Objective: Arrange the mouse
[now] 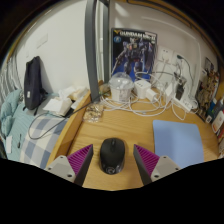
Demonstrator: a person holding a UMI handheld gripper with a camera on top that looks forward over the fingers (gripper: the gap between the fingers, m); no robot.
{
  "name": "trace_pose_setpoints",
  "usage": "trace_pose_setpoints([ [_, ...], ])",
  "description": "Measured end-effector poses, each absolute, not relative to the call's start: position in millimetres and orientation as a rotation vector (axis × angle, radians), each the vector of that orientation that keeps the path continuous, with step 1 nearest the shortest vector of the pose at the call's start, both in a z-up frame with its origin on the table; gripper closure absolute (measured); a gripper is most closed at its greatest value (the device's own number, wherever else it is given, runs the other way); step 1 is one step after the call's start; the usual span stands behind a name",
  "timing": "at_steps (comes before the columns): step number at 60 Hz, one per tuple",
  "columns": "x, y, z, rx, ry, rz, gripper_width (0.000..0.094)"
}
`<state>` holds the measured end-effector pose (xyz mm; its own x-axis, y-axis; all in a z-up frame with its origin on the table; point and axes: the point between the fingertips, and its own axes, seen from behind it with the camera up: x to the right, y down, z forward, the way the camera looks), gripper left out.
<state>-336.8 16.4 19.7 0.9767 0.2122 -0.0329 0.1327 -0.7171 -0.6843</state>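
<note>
A black computer mouse point(112, 155) rests on the wooden desk point(120, 125), right between my two fingers. My gripper point(112, 165) is open: the purple pads point(76, 160) stand to either side of the mouse with a visible strip of desk at each side. A light blue mouse mat point(181, 141) lies on the desk to the right, beyond the right finger.
At the back of the desk are tangled white cables and adapters point(130, 92) and a robot-figure poster box point(133, 50). A black bag point(34, 80) hangs at the left wall. Small items point(216, 122) sit at the desk's right edge.
</note>
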Motion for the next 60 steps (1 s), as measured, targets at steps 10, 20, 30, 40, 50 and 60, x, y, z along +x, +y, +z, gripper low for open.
trace_pose_setpoints([
  [10,-345,30,-6,-2.402,-0.219,0.153,0.0199],
  [20,-344,29,-4,-2.37,-0.207,0.141,0.0474],
  [30,-344,28,-4,-2.351,-0.198,0.157,0.063],
  [40,-356,22,15,-2.373,-0.255,0.198,0.0653],
  [50,-351,37,136,-2.235,-0.29,0.204,0.0654],
  [60,-281,60,237,-2.101,-0.258,0.132,0.0653],
])
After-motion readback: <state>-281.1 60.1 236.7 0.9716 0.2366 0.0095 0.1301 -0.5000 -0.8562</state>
